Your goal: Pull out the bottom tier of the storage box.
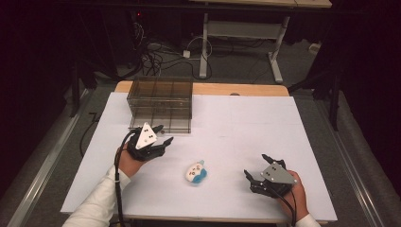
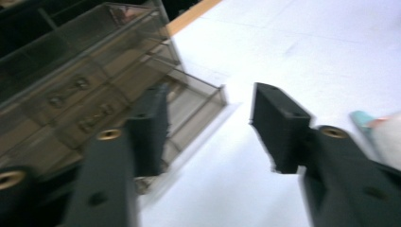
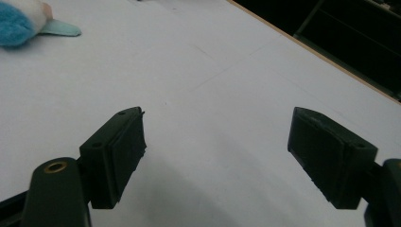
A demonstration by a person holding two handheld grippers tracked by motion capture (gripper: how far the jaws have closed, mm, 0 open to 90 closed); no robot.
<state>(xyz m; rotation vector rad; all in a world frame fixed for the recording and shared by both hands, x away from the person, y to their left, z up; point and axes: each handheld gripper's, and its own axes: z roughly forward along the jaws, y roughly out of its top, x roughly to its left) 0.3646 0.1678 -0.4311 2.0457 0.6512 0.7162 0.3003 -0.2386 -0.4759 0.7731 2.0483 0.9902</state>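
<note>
A small white and blue plush toy (image 1: 196,172) lies on the white table (image 1: 236,123), near the front middle. A clear smoked plastic drawer box (image 1: 161,104) stands at the back left. My left gripper (image 1: 164,134) hovers open just in front of the box, with nothing between its jaws. In the left gripper view the box (image 2: 71,90) is at the left and the toy (image 2: 383,135) is at the right edge. My right gripper (image 1: 257,165) rests open at the front right, empty. The right gripper view has the toy (image 3: 23,21) at the top left.
The table's wooden far edge (image 1: 236,89) shows beyond the white sheet. Past it the floor holds cables (image 1: 156,56) and the legs of another desk (image 1: 204,47). Dark surroundings flank both sides.
</note>
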